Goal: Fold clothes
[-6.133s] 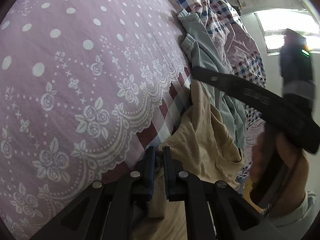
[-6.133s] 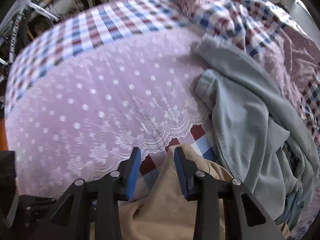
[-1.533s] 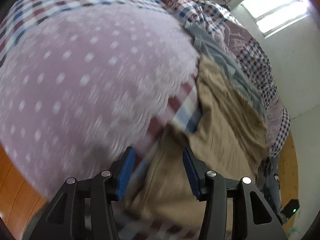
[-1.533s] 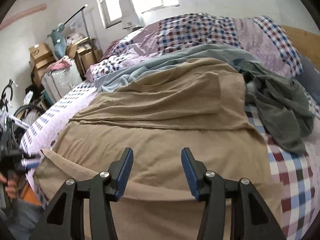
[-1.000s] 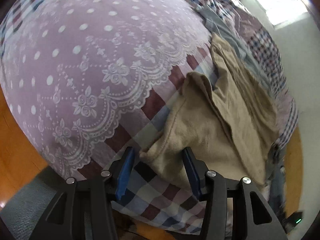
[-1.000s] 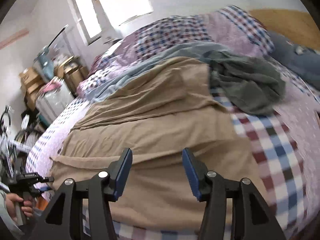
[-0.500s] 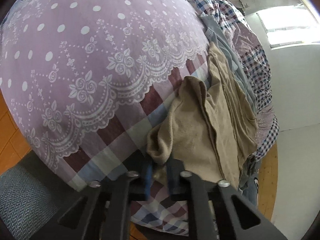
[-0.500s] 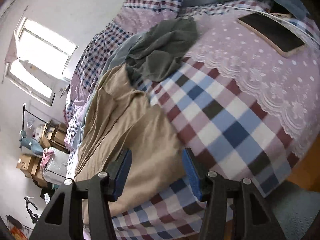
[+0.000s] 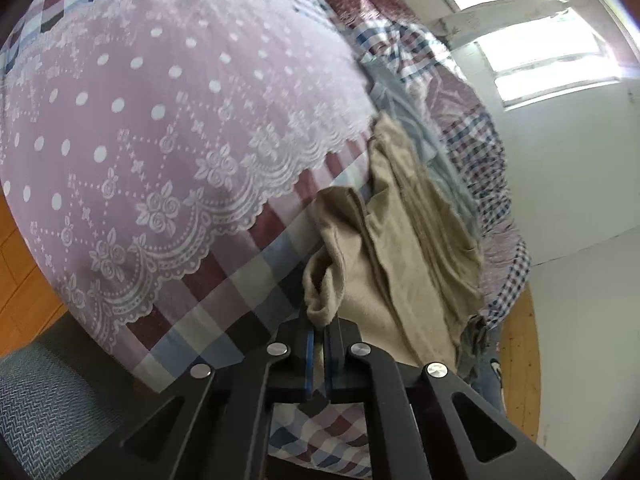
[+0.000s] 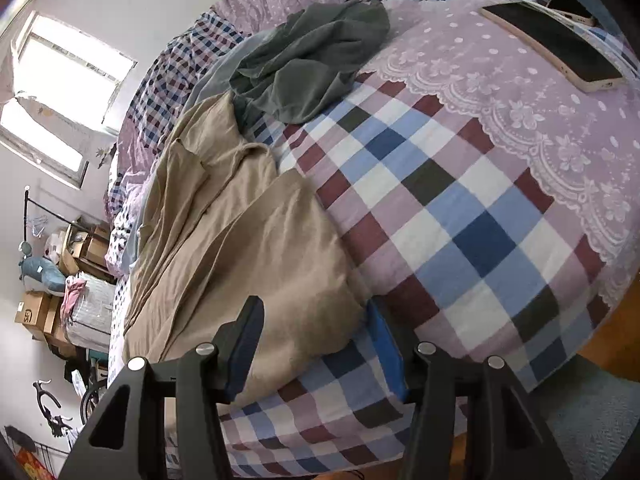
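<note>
A: What is the left wrist camera showing?

B: The left claw (image 9: 318,334) is pinching a bunched corner of the tan garment (image 9: 404,240), its blue pads nearly together with cloth between them. The garment is lying crumpled on the bed (image 9: 224,292), on the checked part of the cover, just beside the lilac dotted lace panel (image 9: 160,120). A pale blue garment (image 9: 420,136) is lying against its far edge, and a window (image 9: 532,40) is glowing on the far wall.

A: And the right wrist camera?

B: The right claw (image 10: 316,344) is standing wide, holding nothing. Its fingers are straddling the near edge of the tan garment (image 10: 240,248), which is spreading in loose folds away from the camera. A dark green garment (image 10: 308,60) is lying in a heap at its far end, touching it. A phone (image 10: 556,48) is resting face up on the lace panel (image 10: 540,92), well apart from the clothes. Cardboard boxes (image 10: 36,312) are standing on the floor beyond the bed.
</note>
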Tool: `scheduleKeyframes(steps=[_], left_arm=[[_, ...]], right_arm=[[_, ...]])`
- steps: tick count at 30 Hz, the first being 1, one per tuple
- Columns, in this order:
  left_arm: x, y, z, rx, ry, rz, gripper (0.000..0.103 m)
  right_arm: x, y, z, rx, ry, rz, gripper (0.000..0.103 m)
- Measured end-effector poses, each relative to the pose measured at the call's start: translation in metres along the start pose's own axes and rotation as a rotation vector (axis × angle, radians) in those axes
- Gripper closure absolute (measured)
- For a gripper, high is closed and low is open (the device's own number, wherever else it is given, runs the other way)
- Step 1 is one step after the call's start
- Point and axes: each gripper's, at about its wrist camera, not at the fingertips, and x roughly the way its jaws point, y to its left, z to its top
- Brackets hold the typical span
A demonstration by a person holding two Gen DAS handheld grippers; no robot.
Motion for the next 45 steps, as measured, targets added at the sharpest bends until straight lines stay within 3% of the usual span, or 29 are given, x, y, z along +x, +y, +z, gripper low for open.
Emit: scheduleKeyframes(steps=[2, 3, 4, 8, 20, 27, 32, 37, 43, 45], left_arm=[[-0.002, -0.002, 0.000, 0.006, -0.007, -0.008, 0.102], [-0.003, -0.002, 0.000, 0.010, -0.011, -0.012, 0.102], [-0.004, -0.003, 0.000, 0.012, -0.014, -0.016, 0.102], [-0.010, -0.008, -0.003, 0.018, -0.032, -0.036, 0.102], [-0.064, -0.012, -0.018, 0.046, -0.160, -0.103, 0.103], [-0.091, -0.005, -0.030, 0.019, -0.162, -0.144, 0.103], [-0.108, -0.004, -0.040, 0.033, -0.155, -0.136, 0.103], [-0.113, -0.004, -0.051, 0.064, -0.126, -0.076, 0.103], [-0.096, -0.001, -0.049, 0.062, -0.078, 0.085, 0.102], [-0.095, -0.005, -0.050, 0.082, -0.074, 0.115, 0.101]], right_arm=[[0.002, 0.004, -0.001, -0.024, -0.002, -0.033, 0.055], [0.003, 0.008, -0.001, -0.046, -0.001, -0.044, 0.080], [0.004, 0.010, -0.002, -0.062, 0.008, -0.041, 0.096], [-0.007, 0.022, -0.006, -0.132, -0.022, -0.047, 0.096], [-0.089, 0.019, -0.032, -0.114, -0.054, 0.078, 0.097], [-0.132, 0.017, -0.036, -0.116, -0.065, 0.126, 0.097], [-0.130, 0.009, -0.042, -0.120, -0.021, 0.095, 0.097], [-0.114, 0.005, -0.047, -0.160, 0.026, 0.027, 0.096], [-0.105, 0.000, -0.044, -0.168, 0.036, -0.042, 0.086], [-0.108, -0.002, -0.041, -0.164, 0.006, -0.032, 0.074]])
